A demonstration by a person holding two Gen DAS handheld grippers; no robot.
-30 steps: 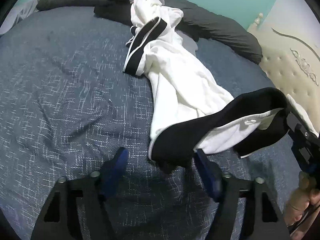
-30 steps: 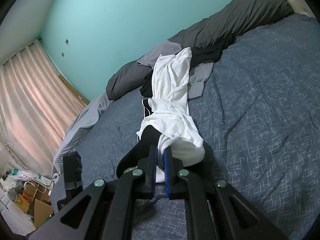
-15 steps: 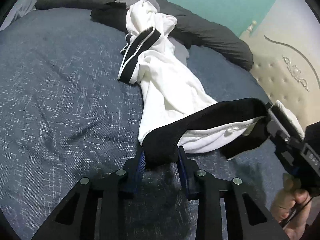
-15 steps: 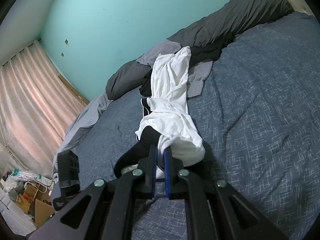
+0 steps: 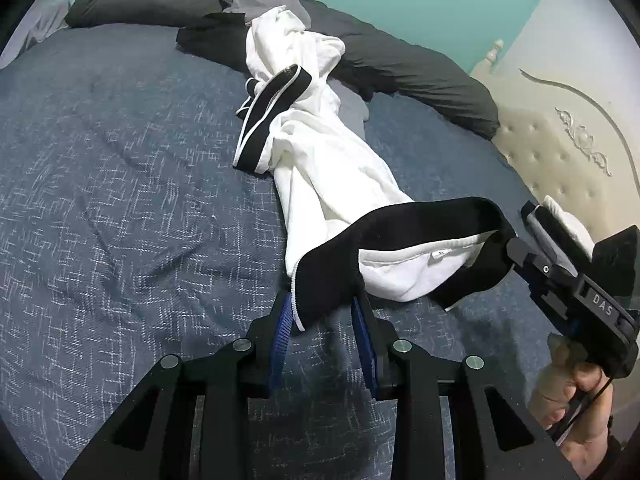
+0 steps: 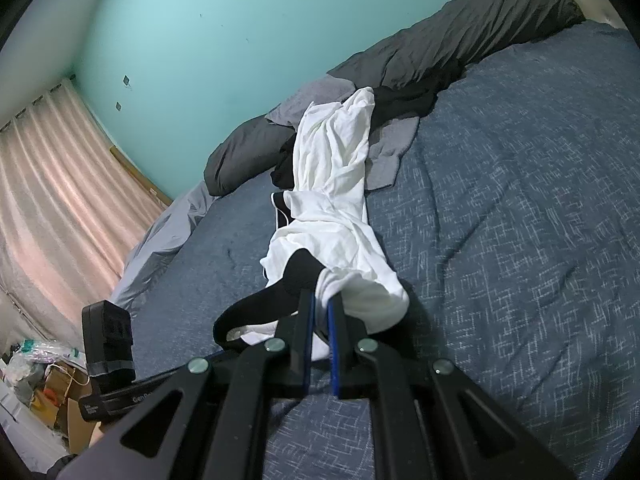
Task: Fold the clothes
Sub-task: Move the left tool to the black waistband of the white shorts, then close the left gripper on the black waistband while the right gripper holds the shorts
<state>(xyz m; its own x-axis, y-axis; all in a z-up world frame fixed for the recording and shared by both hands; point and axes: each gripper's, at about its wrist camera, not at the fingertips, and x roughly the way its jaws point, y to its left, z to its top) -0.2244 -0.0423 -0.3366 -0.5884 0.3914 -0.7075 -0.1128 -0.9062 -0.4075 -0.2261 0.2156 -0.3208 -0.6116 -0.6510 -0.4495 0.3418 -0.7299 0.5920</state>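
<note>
Left gripper (image 5: pixel 323 312) jaws just narrowed on cloth, right gripper (image 6: pixel 319 312) jaws clamped

The white garment (image 5: pixel 320 148) is soft matt knit cloth with black ribbed trim. The blue bedspread (image 5: pixel 120 200) is coarse woven fabric flecked white. The far dark duvet (image 6: pixel 460 40) looks smooth matt. The right headboard (image 5: pixel 560 160) is tufted cream upholstery.

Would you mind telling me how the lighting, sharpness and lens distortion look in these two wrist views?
Left wrist view: dim, bluish light; strong fisheye bending with dark corners; the white garment stays sharp, and the hand at the lower right looks soft. Right wrist view: same barrel distortion curving the teal wall; the curtain glows pink from backlight; the gripper casts a dark shadow.
</note>
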